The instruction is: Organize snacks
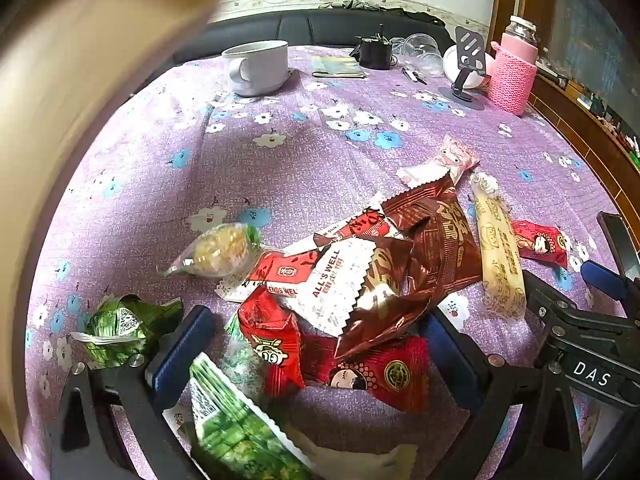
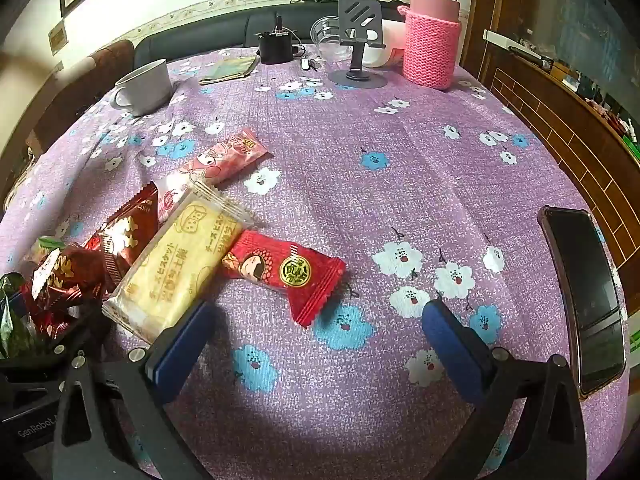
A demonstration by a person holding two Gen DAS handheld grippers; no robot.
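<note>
A heap of snack packets lies on the purple flowered tablecloth (image 1: 320, 160). In the left wrist view my left gripper (image 1: 312, 344) stands open over red packets (image 1: 376, 376), a brown foil bag (image 1: 432, 248) and a white-and-red packet (image 1: 332, 276); a green packet (image 1: 236, 436) lies low between its fingers. A green wrapped snack (image 1: 116, 328) and a clear-wrapped cookie (image 1: 218, 248) lie to the left. In the right wrist view my right gripper (image 2: 316, 336) is open above bare cloth, just below a red packet (image 2: 288, 272) and beside a yellow biscuit packet (image 2: 176, 264). A pink packet (image 2: 224, 156) lies farther back.
A grey mug (image 2: 142, 86), a black phone stand (image 2: 358, 40), a pink knit-covered bottle (image 2: 430, 36), a small black object (image 2: 274, 46) and a booklet (image 2: 230, 68) stand at the table's far side. A dark phone (image 2: 584, 296) lies at the right edge. A blurred tan shape (image 1: 80, 80) fills the left wrist view's upper left.
</note>
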